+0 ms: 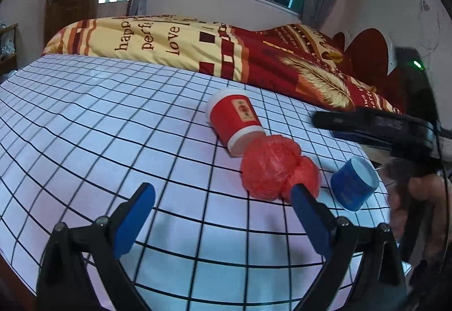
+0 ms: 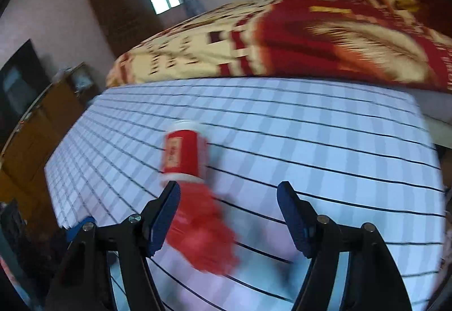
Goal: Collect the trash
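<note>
On the checked sheet (image 1: 113, 127), the crumpled red plastic bag (image 1: 271, 170) touches the tipped red paper cup (image 1: 236, 120), looks light and squashy, best pinched across its bulk, while the left gripper (image 1: 223, 194) and right gripper (image 2: 228, 201) gape empty.

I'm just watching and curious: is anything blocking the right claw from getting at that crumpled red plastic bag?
Nothing visible does. The right claw is open above the checked sheet, and the red plastic bag lies just past its fingertips, nearer the left finger. The red cup lies beyond the bag, not before it.
</note>
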Tool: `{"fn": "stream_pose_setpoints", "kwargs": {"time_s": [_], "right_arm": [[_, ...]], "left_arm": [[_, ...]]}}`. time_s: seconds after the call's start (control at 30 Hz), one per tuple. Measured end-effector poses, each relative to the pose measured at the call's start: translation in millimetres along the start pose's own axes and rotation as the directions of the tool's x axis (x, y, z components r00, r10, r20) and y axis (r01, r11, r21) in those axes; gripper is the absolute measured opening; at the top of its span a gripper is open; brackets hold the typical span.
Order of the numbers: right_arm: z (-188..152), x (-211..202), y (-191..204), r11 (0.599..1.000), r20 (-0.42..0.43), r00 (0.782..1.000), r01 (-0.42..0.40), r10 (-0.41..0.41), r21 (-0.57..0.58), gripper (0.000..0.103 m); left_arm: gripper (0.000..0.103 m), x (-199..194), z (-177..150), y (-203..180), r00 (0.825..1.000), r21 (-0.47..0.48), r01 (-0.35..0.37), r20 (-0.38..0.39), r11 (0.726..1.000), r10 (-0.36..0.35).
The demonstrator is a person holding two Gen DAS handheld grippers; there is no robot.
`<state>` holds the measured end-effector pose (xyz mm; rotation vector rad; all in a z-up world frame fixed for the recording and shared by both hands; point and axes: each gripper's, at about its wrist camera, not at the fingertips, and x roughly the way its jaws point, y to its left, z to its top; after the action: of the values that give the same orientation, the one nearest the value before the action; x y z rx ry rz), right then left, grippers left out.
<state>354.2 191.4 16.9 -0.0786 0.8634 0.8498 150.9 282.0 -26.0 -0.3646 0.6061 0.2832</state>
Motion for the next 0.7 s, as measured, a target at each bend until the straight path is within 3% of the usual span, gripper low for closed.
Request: {"fn": "stream_pose_setpoints", "kwargs": {"time_s": [0.13,0.27,0.3,0.33,0.47,0.67,0.7], "right_arm": [[5,48,39,0.998,-0.051,0.997,-0.056,0.054,-0.042,0.073],[9,85,62,0.994,-0.102,0.995,-0.020,0.009,-0.112,0.071],[9,92,64,0.992,-0.117,0.993,-0.012,-0.003,-0.124,0.056],[10,92,64,0.992,-0.114,0.994,-0.015,0.000,-0.127,0.056],[16,56,60,0.994,-0.030,0.999,-0.017,0.014,-0.106,0.056],[17,6,41,0.997,0.019,1.000,-0.002,0.004,-0.081,0.055],[18,-2,34,0.998,0.025,1.000,-0.005,0.007,-0.068,0.043]], "left_arm": [[0.097,-4,5,27,0.998,-0.060,-0.057,0.015,0.997,0.058],[0.097,-6,4,54,0.997,-0.107,-0.082,0.005,0.991,0.083],[0.097,-6,4,57,0.996,-0.110,-0.085,0.002,0.990,0.086],[0.097,-6,4,60,0.996,-0.113,-0.089,0.001,0.990,0.089],[0.097,-5,5,65,0.996,-0.113,-0.090,0.004,0.990,0.091],[0.097,-6,4,40,0.998,-0.049,-0.059,0.006,0.997,0.059],[0.097,-7,4,35,0.999,-0.042,-0.047,0.008,0.998,0.048]]}}
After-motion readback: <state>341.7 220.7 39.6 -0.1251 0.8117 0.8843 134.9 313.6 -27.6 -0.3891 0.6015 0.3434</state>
